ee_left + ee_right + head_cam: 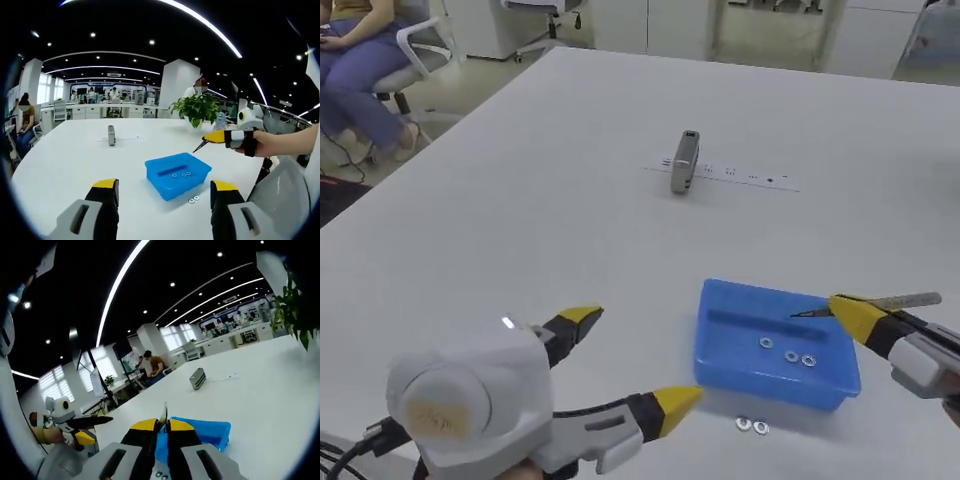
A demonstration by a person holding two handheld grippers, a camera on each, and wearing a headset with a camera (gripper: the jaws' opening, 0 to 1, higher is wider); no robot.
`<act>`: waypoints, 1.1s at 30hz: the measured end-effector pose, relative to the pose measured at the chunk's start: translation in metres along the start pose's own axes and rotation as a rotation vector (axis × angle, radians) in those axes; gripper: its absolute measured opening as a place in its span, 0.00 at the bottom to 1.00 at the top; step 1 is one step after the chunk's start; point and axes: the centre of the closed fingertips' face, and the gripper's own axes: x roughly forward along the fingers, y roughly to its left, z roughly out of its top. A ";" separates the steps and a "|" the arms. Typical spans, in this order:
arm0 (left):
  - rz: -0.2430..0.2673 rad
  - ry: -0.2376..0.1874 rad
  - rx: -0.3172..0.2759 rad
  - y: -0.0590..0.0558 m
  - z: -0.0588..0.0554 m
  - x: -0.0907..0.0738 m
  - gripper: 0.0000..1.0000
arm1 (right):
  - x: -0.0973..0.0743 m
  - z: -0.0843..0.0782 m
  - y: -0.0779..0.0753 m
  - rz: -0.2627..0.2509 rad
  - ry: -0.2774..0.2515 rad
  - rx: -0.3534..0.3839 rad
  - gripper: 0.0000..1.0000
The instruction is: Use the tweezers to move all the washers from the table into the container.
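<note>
The white surface (570, 230) carries the blue container (772, 386) at near right, with the left hand-held gripper (640, 357), jaws wide apart, just left of it, the right hand-held gripper (845, 310) clamped on the tweezers (905, 299) over its right side, three washers (790, 355) inside, and two washers (752, 426) just beside its near wall.

Cut off by the head view's right edge: the body of the right tool (840, 306). Cut off by its bottom edge: the lower body of the left tool (650, 352).

Hidden in the right gripper view:
- most of the tweezers (163, 414), a thin sliver between the closed jaws
- the near part of the tray (210, 432), behind those jaws

Too small to tell:
- the finish of the washers (791, 356)
- the print (730, 172) beside the grey block (685, 160) on the counter (520, 220)

The block's kind is unclear. The seated person (355, 60) is cut off at the top-left corner.
</note>
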 end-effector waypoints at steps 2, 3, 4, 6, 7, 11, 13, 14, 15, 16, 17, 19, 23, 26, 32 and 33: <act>0.002 -0.003 0.001 0.001 0.000 0.000 0.76 | -0.002 -0.012 -0.002 -0.004 0.021 0.019 0.04; 0.003 -0.008 -0.002 0.002 0.001 -0.001 0.76 | -0.003 -0.024 -0.004 -0.015 0.046 0.038 0.04; 0.001 -0.009 -0.006 0.001 0.001 -0.001 0.76 | -0.004 -0.029 -0.004 -0.014 0.051 0.048 0.04; -0.001 -0.009 -0.013 0.001 0.001 -0.001 0.76 | -0.004 -0.036 -0.003 -0.011 0.062 0.063 0.04; -0.001 -0.010 -0.013 0.001 0.001 -0.001 0.76 | -0.005 -0.045 -0.002 -0.011 0.080 0.070 0.04; -0.008 0.001 -0.014 0.000 -0.001 0.000 0.75 | -0.006 -0.061 0.002 -0.009 0.119 0.066 0.03; -0.014 0.008 -0.009 -0.002 -0.002 0.001 0.75 | -0.007 -0.067 0.006 -0.001 0.138 0.061 0.03; -0.016 0.011 -0.005 -0.002 -0.002 0.001 0.75 | -0.007 -0.071 0.008 0.001 0.153 0.056 0.03; -0.018 0.013 -0.004 -0.002 -0.003 0.002 0.75 | -0.007 -0.074 0.008 -0.001 0.168 0.044 0.03; -0.021 0.016 -0.002 -0.003 -0.003 0.002 0.75 | -0.007 -0.078 0.008 -0.005 0.190 0.029 0.03; -0.022 0.018 -0.001 -0.004 -0.003 0.002 0.75 | -0.007 -0.080 0.007 -0.008 0.204 0.018 0.03; -0.023 0.020 0.000 -0.003 -0.004 0.002 0.74 | -0.006 -0.087 0.007 -0.010 0.245 -0.020 0.03; -0.025 0.024 0.000 -0.004 -0.004 0.002 0.74 | -0.004 -0.098 0.009 -0.003 0.332 -0.120 0.03; -0.017 0.025 0.003 -0.003 -0.004 0.002 0.74 | -0.003 -0.105 0.013 0.017 0.387 -0.189 0.04; -0.007 0.018 -0.010 0.000 -0.004 0.001 0.74 | 0.001 -0.108 0.016 0.033 0.425 -0.276 0.04; -0.008 0.018 -0.011 0.001 -0.004 0.001 0.74 | 0.002 -0.109 0.017 0.037 0.440 -0.292 0.04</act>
